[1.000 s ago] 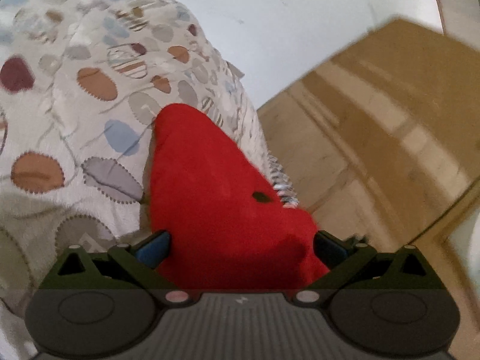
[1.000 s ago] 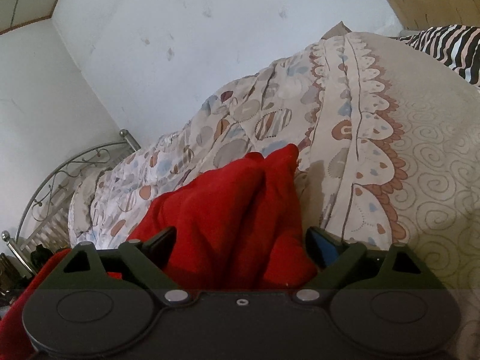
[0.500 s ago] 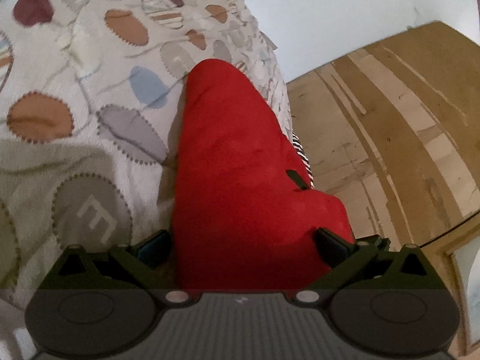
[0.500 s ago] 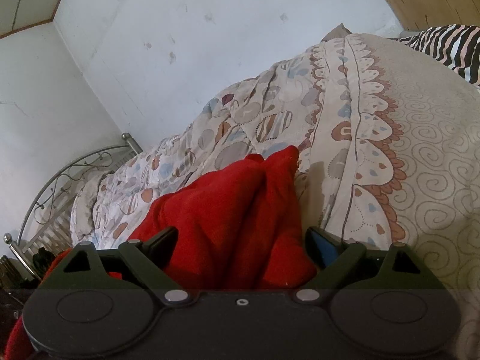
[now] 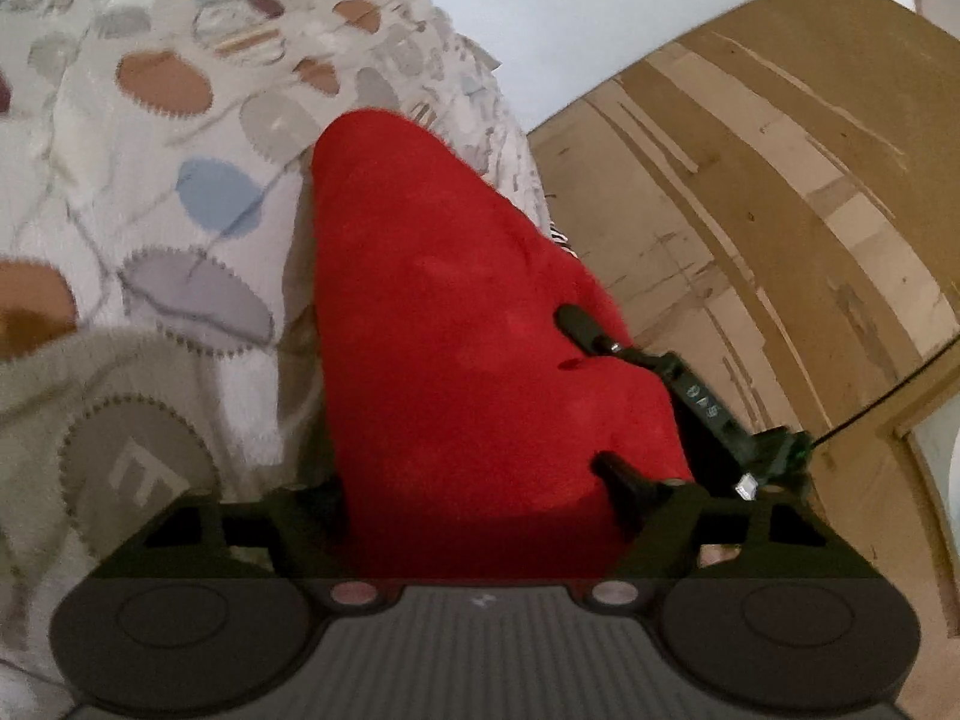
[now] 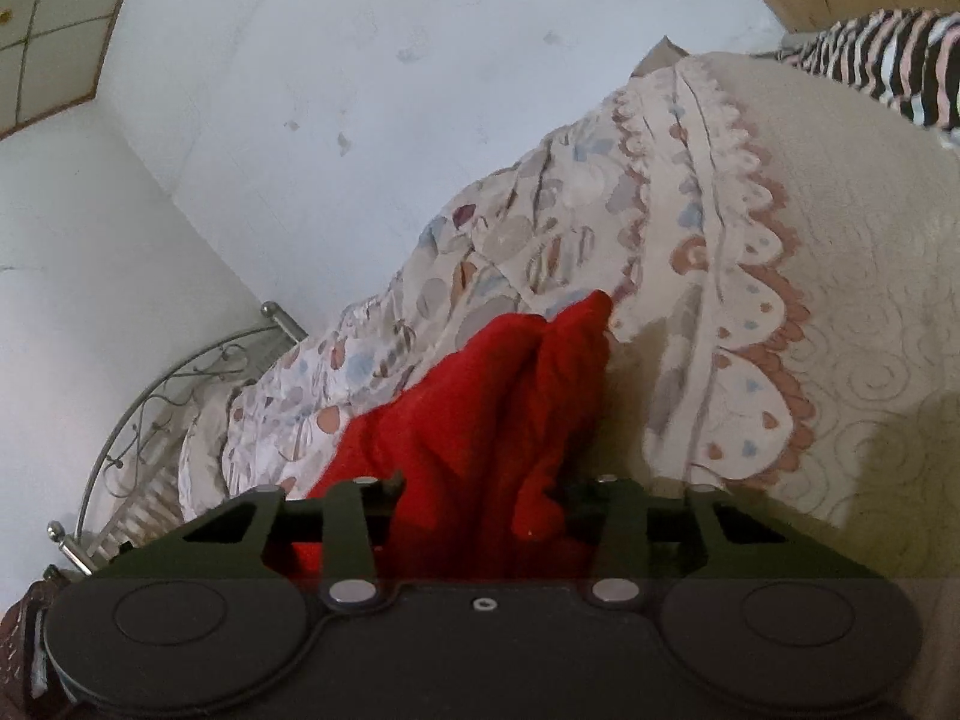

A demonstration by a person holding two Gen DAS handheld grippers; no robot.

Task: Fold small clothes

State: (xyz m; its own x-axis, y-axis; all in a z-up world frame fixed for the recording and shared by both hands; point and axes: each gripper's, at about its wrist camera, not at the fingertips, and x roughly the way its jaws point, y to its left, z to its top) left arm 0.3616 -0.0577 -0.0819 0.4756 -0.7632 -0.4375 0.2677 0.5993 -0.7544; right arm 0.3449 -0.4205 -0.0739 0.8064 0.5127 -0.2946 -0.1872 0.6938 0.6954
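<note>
Left tongs (image 5: 474, 492): closed in on a fold of the red garment (image 5: 456, 324); the cloth is bunched between the two fingers and fills the gap completely.
Right tongs (image 6: 480, 498): drawn in around another bunch of the red garment (image 6: 480, 408); the fingertips are hidden by the fabric, but the cloth is seen pinched between the two linkages.
Red garment, place: it is held up from the bed by both tongs. In the left wrist view it is seen as one smooth, tapering fleecy mass running away from the tongs, its far tip lying over the bedspread (image 5: 150, 192). In the right wrist view it is seen gathered into two soft ridges with a crease between them, the tip reaching the scalloped border of the bedspread (image 6: 750, 300).
Other tool: the body of the right-hand device (image 5: 708, 402) is seen in the left wrist view, just beside the garment's right edge, one dark tip touching the cloth.
Bed: it is covered with a cream bedspread printed with brown, blue and grey ovals.
Striped cloth (image 6: 888, 78): a black-and-white striped piece is seen at the far corner of the bed, well apart from the garment.
Bed frame (image 6: 180, 396): curled metal railing is seen at the left.
Wooden panel (image 5: 750, 210): seen beyond the bed edge.
Containers: whether any are present cannot be told.
</note>
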